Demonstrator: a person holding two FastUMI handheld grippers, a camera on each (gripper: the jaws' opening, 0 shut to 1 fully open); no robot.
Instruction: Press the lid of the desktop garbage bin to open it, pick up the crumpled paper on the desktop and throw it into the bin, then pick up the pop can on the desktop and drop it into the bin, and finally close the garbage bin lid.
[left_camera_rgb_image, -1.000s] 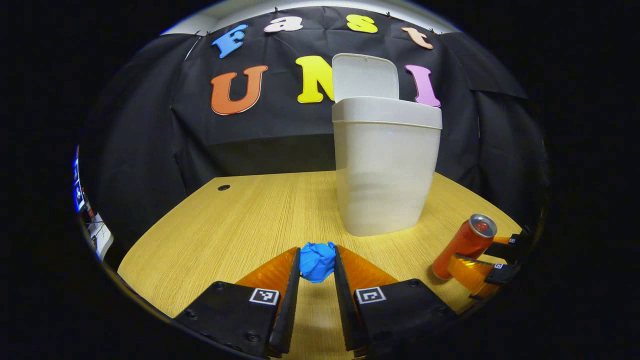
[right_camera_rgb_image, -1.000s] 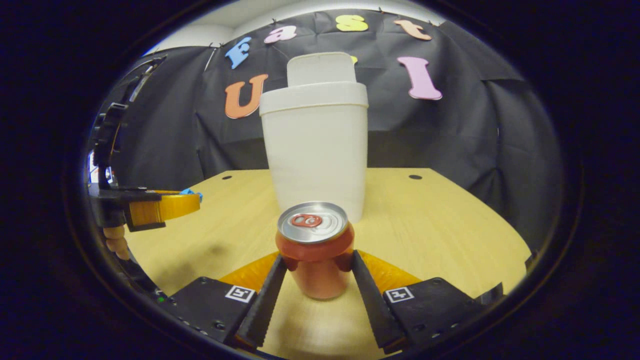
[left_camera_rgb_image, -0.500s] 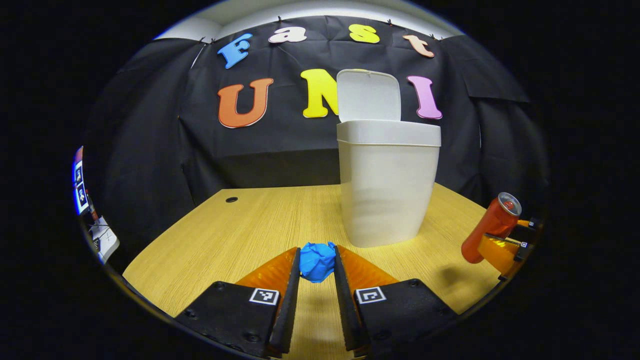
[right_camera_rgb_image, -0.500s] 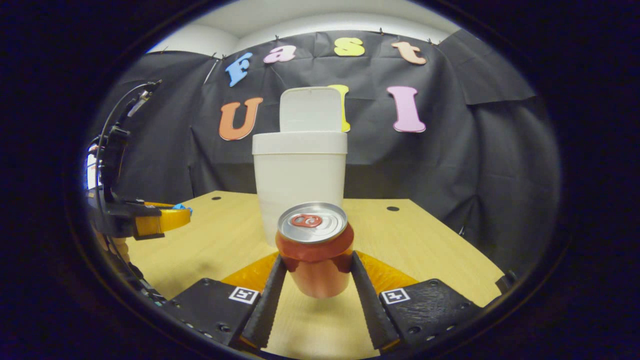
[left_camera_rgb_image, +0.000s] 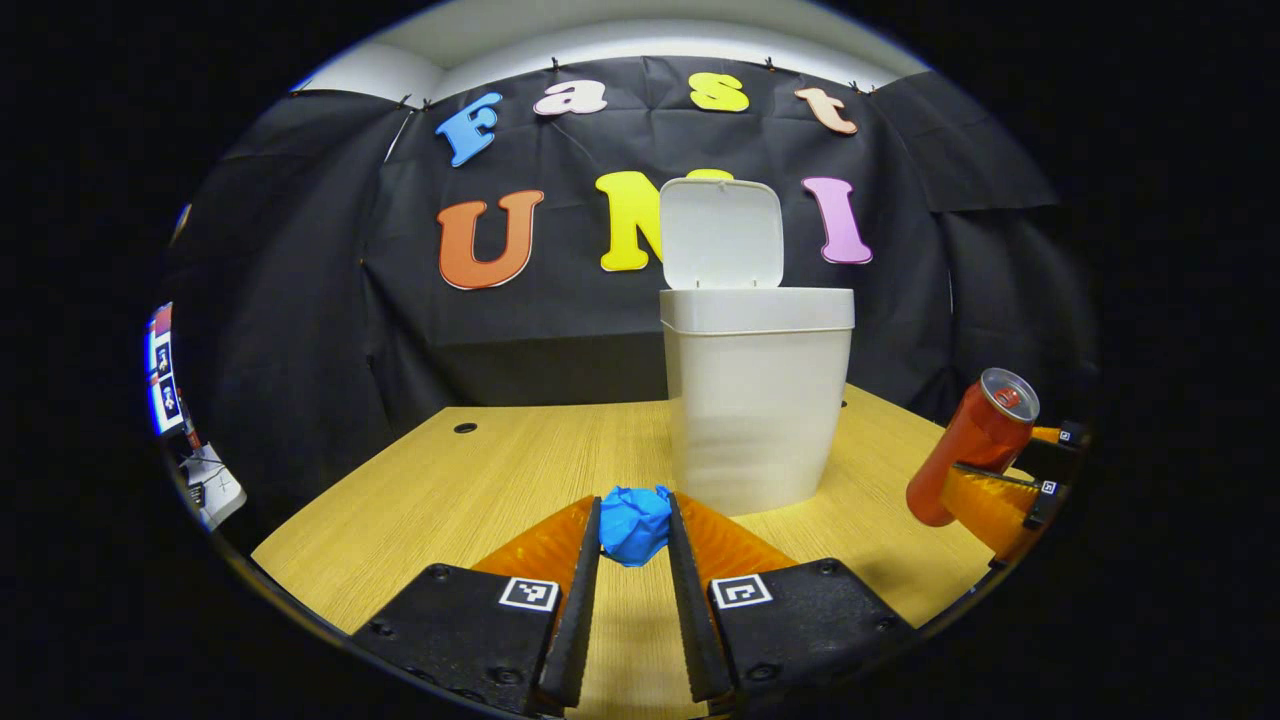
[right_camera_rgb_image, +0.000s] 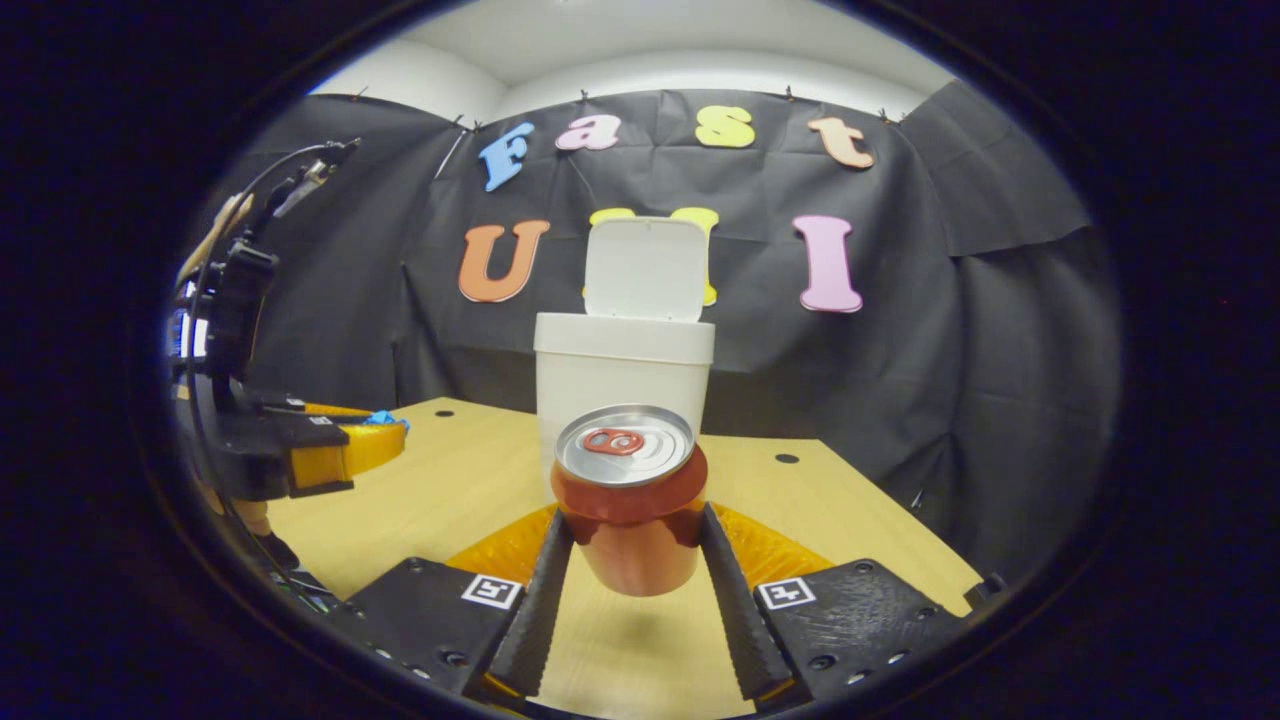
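Left claw (left_camera_rgb_image: 634, 528) is clamped on the crumpled paper (left_camera_rgb_image: 634, 522), right claw (right_camera_rgb_image: 628, 545) grips the pop can (right_camera_rgb_image: 628, 495). I've lifted both off the surface since a second ago; bin (left_camera_rgb_image: 755, 395) at 12 o'clock, lid (left_camera_rgb_image: 722, 233) up, ready for drops.

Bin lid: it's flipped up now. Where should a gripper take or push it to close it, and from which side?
Push rather than pinch. The white plastic bin's lid stands upright, hinged at the rear of the rim. Its free top edge is farthest from the hinge, so contact there, probably from behind and above, should tip it forward and down. Both grippers are full: the left gripper with blue crumpled paper, the right gripper with the red pop can.
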